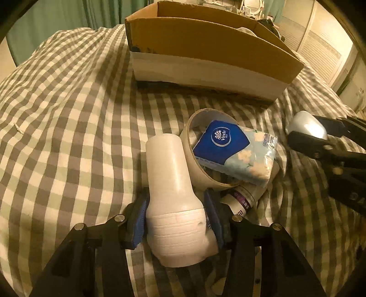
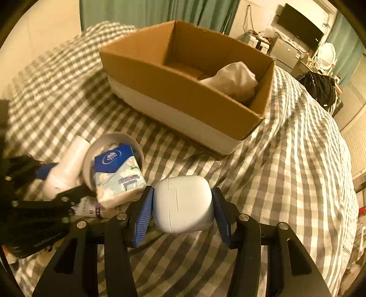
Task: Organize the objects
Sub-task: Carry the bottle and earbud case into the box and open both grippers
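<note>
My left gripper (image 1: 175, 219) is shut on a white plastic bottle (image 1: 170, 180), which points away over the bed. My right gripper (image 2: 181, 205) is shut on a white rounded case (image 2: 183, 203); it also shows in the left wrist view (image 1: 306, 125). A tape roll (image 1: 196, 164) lies just right of the bottle with a blue Vinda tissue pack (image 1: 231, 150) resting in it. A small white tube with a purple label (image 1: 242, 201) lies under them. An open cardboard box (image 2: 183, 91) stands beyond, holding a white cloth (image 2: 233, 80).
Everything rests on a bed with a grey-and-white checked cover (image 1: 68, 114). Green curtains (image 2: 148, 11) hang behind. A black bag (image 2: 320, 89), a shelf and a television (image 2: 297, 25) stand at the far right, past the bed's edge.
</note>
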Motion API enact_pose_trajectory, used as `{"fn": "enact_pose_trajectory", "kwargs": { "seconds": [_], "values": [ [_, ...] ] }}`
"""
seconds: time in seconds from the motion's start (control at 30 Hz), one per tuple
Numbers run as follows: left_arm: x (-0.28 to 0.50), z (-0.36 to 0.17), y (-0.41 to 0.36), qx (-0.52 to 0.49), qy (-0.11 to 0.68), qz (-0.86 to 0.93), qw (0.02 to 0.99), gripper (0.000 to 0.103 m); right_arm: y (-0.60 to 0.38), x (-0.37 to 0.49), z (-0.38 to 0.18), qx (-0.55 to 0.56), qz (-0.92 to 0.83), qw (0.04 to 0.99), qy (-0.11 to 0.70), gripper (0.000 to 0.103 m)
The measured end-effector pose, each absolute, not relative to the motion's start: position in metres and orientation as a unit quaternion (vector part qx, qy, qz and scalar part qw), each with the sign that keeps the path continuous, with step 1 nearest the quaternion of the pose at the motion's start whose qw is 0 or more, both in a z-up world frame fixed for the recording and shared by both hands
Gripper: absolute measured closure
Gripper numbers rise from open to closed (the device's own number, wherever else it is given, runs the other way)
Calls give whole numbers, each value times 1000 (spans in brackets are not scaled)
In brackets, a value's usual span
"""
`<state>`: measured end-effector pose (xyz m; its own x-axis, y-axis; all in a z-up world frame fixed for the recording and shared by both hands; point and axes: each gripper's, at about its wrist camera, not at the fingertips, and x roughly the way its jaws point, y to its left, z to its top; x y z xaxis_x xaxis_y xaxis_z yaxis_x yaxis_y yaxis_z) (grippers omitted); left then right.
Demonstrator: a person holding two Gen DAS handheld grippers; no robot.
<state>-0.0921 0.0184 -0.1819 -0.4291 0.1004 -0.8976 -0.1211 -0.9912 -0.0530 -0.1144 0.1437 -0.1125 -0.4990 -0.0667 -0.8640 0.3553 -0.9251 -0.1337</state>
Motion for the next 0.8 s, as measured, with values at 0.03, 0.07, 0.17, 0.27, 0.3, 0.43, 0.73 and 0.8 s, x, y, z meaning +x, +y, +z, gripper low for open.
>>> {"fn": "enact_pose_trajectory", "kwargs": {
  "seconds": [0.03,0.07,0.17,0.27,0.3,0.43,0.73,0.8],
  "values": [
    [-91,-181,18,-529,9,846,67,55,147,-116,-110,483,-855,124,142,53],
    [-90,-179,18,-527,8,847,69,55,147,-114,-110,480,-858,124,136,53],
    [-87,-172,16,-523,5,849,71,55,152,-107,-106,469,-866,127,120,53],
    [-80,-156,12,-511,2,857,69,56,164,-111,-95,454,-874,132,110,53],
    [-79,-151,12,-506,2,860,69,57,169,-113,-93,450,-876,134,108,53],
    [-74,-123,9,-480,7,875,68,57,173,-105,-75,430,-886,139,100,53],
    [-76,-60,15,-425,13,902,80,57,165,-83,-19,370,-911,145,109,53],
    [-77,-45,16,-412,12,907,84,57,164,-80,-6,356,-916,145,110,53]
  ]
}}
